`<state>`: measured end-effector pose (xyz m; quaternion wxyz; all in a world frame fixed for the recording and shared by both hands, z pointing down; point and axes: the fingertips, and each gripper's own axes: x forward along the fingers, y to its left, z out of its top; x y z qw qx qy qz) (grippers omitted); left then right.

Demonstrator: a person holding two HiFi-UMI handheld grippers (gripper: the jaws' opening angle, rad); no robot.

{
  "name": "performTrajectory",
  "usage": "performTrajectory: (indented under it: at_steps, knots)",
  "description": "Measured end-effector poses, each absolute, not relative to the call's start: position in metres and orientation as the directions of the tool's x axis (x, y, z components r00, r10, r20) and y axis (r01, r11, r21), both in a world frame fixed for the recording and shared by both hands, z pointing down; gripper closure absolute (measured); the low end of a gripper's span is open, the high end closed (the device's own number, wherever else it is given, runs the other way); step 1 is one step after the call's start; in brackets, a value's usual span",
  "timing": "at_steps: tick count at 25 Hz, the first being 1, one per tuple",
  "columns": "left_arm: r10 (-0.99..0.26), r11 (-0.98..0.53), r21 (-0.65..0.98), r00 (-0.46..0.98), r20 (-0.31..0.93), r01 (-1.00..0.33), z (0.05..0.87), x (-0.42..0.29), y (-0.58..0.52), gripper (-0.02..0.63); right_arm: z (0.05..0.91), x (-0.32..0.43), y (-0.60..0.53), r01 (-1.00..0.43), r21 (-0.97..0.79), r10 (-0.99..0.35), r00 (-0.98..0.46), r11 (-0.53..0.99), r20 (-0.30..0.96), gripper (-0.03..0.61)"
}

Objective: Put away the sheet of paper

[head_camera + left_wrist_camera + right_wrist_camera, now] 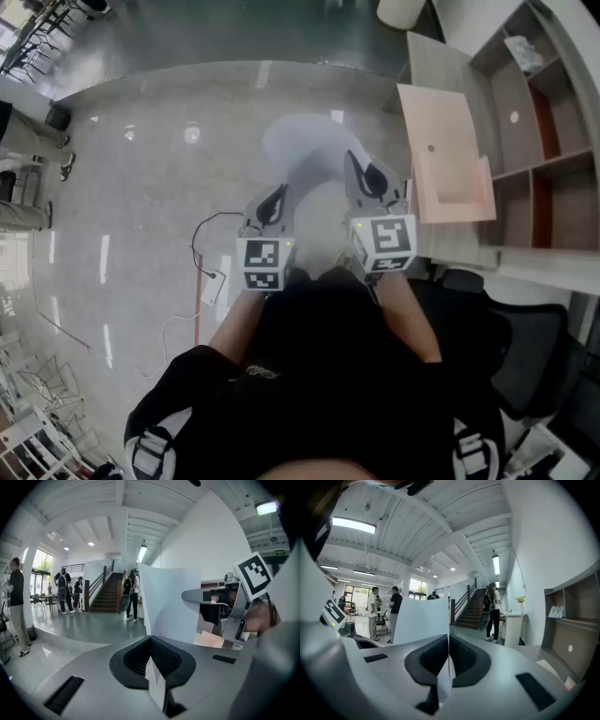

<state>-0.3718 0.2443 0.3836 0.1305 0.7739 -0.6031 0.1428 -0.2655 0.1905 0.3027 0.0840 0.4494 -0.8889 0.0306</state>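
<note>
Head view: the sheet of paper (309, 148) is held in the air left of the shelf unit (534, 141), running forward from the left tongs (277, 195) and right tongs (361, 167). The right tongs are nearer the shelf, with a pink tray (445, 164) between.

Left gripper view: the tongs are clamped on the sheet's near edge.

Right gripper view: these tongs also pinch the paper, and the way to the shelf's open compartments looks clear.

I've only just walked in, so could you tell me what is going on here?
A person holds a white sheet of paper up above the floor with both tools. The left tool and the right tool are each shut on the sheet. It is not yet put away; a wooden shelf unit stands to the person's right.
</note>
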Motion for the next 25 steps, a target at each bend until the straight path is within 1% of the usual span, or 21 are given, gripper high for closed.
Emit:
performTrajectory:
  at_steps: [6, 15, 21, 25]
  knots:
    - [-0.9, -0.232, 0.031, 0.227, 0.373, -0.972, 0.383, -0.389, 0.254, 0.569, 0.305, -0.281, 0.197, -0.8, 0.021, -0.794, -0.591, 0.599, 0.142, 0.561]
    - [-0.91, -0.157, 0.039, 0.159, 0.384, -0.987, 0.391, -0.447, 0.28, 0.569, 0.313, -0.342, 0.212, -0.759, 0.039, -0.754, -0.637, 0.65, 0.156, 0.561]
    - [-0.908, -0.163, 0.055, 0.171, 0.382, -0.985, 0.397, -0.471, 0.284, 0.569, 0.32, -0.364, 0.221, -0.757, 0.044, -0.752, -0.637, 0.652, 0.168, 0.561]
    - [-0.896, -0.197, 0.079, 0.212, 0.389, -0.977, 0.402, -0.46, 0.276, 0.569, 0.327, -0.354, 0.216, -0.768, 0.05, -0.76, -0.619, 0.638, 0.197, 0.561]
